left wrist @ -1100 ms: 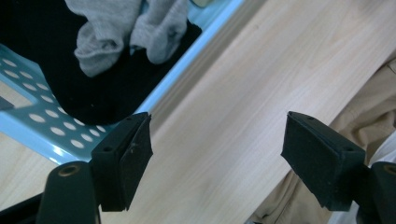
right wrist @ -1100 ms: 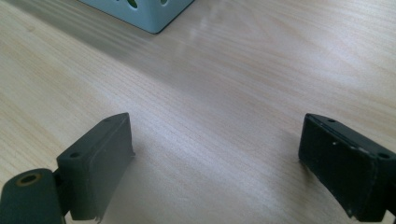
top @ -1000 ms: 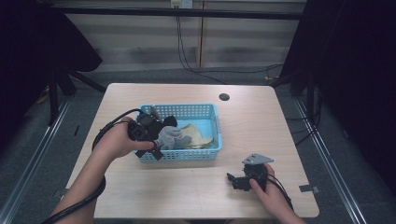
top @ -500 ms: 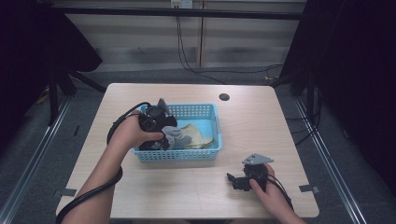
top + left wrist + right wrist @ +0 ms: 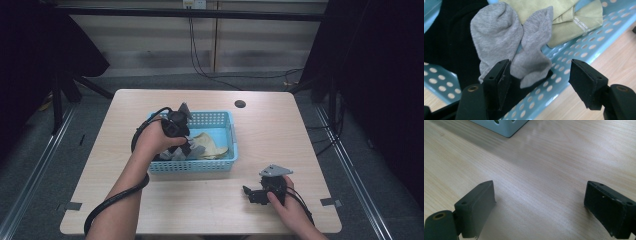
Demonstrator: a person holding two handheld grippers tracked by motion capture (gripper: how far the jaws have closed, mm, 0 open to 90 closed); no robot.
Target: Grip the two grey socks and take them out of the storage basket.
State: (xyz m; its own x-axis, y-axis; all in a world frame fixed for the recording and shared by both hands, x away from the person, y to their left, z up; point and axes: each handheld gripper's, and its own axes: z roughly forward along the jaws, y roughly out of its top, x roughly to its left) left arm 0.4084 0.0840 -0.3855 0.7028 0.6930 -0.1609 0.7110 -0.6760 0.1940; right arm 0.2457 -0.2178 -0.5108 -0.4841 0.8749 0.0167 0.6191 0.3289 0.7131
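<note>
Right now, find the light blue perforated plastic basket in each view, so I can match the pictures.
High view: the light blue perforated plastic basket sits at the table's centre, left tool reaching into it.
Left gripper view: its perforated wall runs diagonally across the frame, behind the open jaws, holding grey socks.
Right gripper view: one corner at the top edge.
Shared landmark: the pale wooden tabletop beside the basket.

Overall light: we see an evenly lit table (image 5: pixel 280 140) with dark surroundings.
Shadows: we see soft ones beside the basket (image 5: pixel 501 127).
Focus: we find the grey socks (image 5: pixel 509 42) sharp, near jaws slightly soft.
Glare: we note a faint sheen on wood.
</note>
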